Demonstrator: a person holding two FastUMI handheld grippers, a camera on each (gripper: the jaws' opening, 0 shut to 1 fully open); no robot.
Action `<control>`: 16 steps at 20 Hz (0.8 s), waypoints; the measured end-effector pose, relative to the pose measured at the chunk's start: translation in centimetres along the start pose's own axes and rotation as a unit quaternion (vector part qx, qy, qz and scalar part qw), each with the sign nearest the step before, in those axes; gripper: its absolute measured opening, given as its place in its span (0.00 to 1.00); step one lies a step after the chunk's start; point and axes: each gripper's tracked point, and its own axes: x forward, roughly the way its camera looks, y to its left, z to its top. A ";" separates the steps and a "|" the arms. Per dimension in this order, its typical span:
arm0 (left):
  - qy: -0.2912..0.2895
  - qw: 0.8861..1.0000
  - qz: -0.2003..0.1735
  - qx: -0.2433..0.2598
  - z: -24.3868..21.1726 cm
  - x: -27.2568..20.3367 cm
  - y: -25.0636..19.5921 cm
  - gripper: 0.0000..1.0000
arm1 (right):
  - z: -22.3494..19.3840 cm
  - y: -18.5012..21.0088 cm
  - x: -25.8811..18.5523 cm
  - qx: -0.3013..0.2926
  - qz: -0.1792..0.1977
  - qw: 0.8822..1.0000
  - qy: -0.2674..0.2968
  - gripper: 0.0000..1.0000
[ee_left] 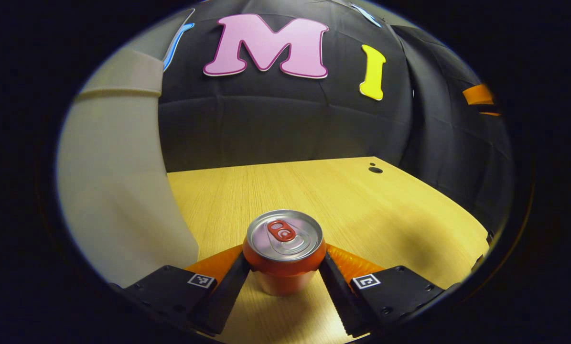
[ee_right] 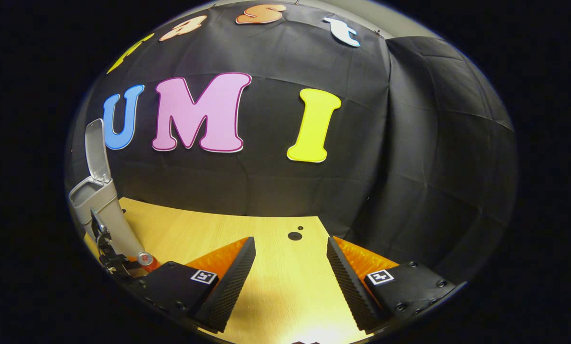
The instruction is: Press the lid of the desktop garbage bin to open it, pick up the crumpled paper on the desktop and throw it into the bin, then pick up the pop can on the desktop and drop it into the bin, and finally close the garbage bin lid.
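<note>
In the left gripper view, the left gripper (ee_left: 285, 282) is down low over the wooden table (ee_left: 385, 210). The pop can (ee_left: 284, 251) stands upright right between its two fingers (ee_left: 228, 291). The fingers sit close on both sides of the can and look like they touch it. I cannot tell for sure if they are squeezing it. The can has a shiny silver top with a red tab. Just to the left of the can stands the pale side of the garbage bin (ee_left: 118, 191), big and close. Behind the can the table is bare wood, with a small dark hole (ee_left: 375, 169) near its far edge. Past that hangs the black cloth wall.

In the right gripper view, the right gripper (ee_right: 290, 267) has its fingers spread wide apart. Nothing is between them, just table (ee_right: 285, 286). Far off to the left stands the garbage bin (ee_right: 103, 215). Its lid (ee_right: 97, 155) is flipped up, so the bin is open. At the foot of the bin you can see the top of the pop can (ee_right: 146, 260), with the left gripper (ee_right: 106, 251) by it. A dark hole (ee_right: 294, 235) shows in the table farther back. The black wall is behind it all.
</note>
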 end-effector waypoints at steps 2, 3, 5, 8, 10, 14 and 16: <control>-0.006 1.000 -0.003 0.009 1.8 -1.2 -0.5 0.89 | 0.0 0.1 0.0 0.002 0.001 1.000 0.003 0.97; -0.010 1.000 -0.003 0.014 2.7 -2.1 -0.8 0.89 | 0.2 0.2 0.1 0.008 0.002 1.000 0.005 0.97; -0.020 1.000 -0.009 0.014 5.2 -3.7 -1.5 0.89 | 0.7 0.3 0.4 0.020 0.001 1.000 0.001 0.97; -0.034 0.999 -0.012 0.009 9.8 -6.6 -1.6 0.89 | 1.8 0.4 0.2 0.025 0.004 1.000 -0.011 0.97; -0.047 0.999 -0.011 -0.003 13.4 -8.5 -1.2 0.89 | 2.6 0.4 0.2 0.024 0.004 1.000 -0.018 0.97; -0.084 0.996 -0.019 -0.019 20.1 -12.8 0.3 0.88 | 3.8 1.4 0.0 0.043 0.019 0.999 -0.025 0.97; -0.104 0.994 -0.008 -0.020 23.0 -14.4 1.9 0.88 | 4.2 2.1 -0.1 0.055 0.026 0.998 -0.029 0.97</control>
